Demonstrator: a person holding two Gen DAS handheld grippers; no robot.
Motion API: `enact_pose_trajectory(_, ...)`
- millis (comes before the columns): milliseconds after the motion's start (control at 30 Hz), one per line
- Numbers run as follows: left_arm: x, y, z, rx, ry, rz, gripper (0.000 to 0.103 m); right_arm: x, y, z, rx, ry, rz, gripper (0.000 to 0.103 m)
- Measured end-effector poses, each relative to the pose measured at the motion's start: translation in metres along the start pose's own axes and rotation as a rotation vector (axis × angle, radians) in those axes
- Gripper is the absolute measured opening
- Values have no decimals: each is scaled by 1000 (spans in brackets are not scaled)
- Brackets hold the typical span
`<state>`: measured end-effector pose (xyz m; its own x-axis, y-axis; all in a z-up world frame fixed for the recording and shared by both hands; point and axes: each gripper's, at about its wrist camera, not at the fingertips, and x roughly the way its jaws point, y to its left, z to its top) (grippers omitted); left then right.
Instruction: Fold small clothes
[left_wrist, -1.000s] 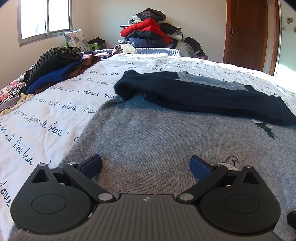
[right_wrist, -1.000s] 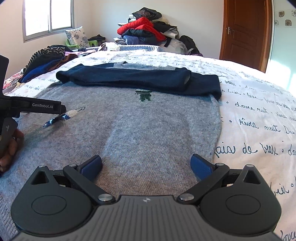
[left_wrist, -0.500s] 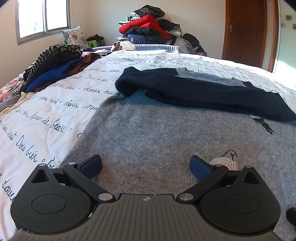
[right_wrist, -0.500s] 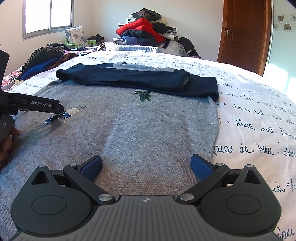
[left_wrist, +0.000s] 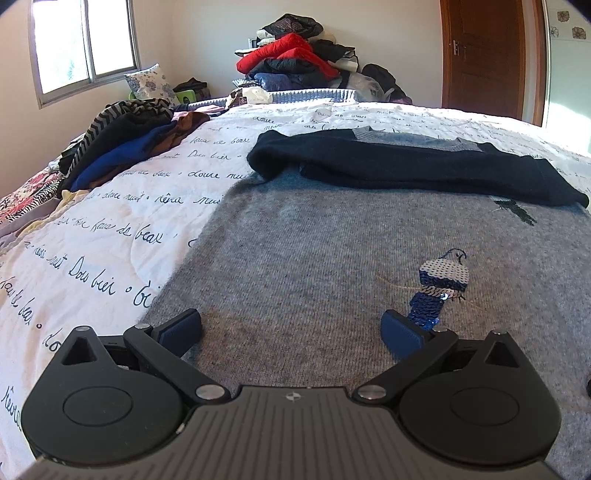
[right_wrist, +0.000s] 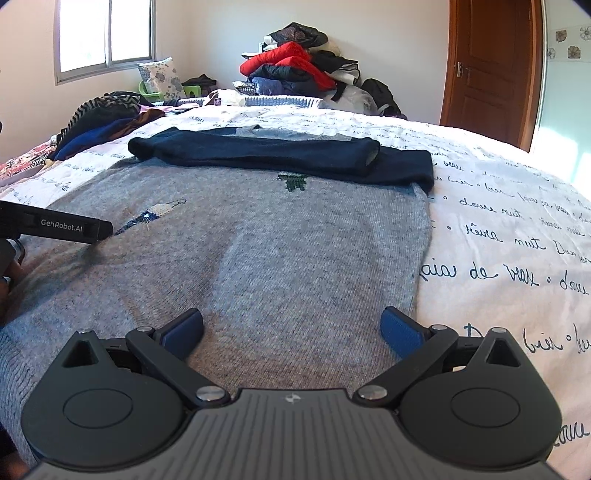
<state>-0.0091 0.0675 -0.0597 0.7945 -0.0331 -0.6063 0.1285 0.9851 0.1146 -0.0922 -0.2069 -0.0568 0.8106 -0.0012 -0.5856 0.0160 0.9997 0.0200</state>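
A grey knit sweater (left_wrist: 314, 251) (right_wrist: 277, 251) lies flat on the bed, its navy sleeves (left_wrist: 406, 166) (right_wrist: 288, 157) folded across the chest. A sequin figure (left_wrist: 437, 288) (right_wrist: 151, 216) and a small green motif (right_wrist: 293, 182) decorate it. My left gripper (left_wrist: 291, 332) hovers open over the sweater's near left part, with nothing between its blue pads. My right gripper (right_wrist: 291, 330) hovers open over the near right part, close to the sweater's right edge. The left tool's body (right_wrist: 55, 225) shows at the left in the right wrist view.
The white bedspread (left_wrist: 92, 240) (right_wrist: 517, 240) with dark script covers the bed. A heap of dark and striped clothes (left_wrist: 122, 144) lies at the left. Another pile with a red jacket (left_wrist: 291, 55) sits behind the bed. A wooden door (left_wrist: 484, 55) stands at the right.
Both grippers have drawn back toward the sweater's near hem and risen slightly; the sequin figure now shows fully in the left wrist view. Both stayed open.
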Motion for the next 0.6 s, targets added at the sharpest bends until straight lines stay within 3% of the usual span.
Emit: enact_pose_trajectory(600,2,4,-3,-33,-9,-24,103,0,1,-2,3,-13,-2,103)
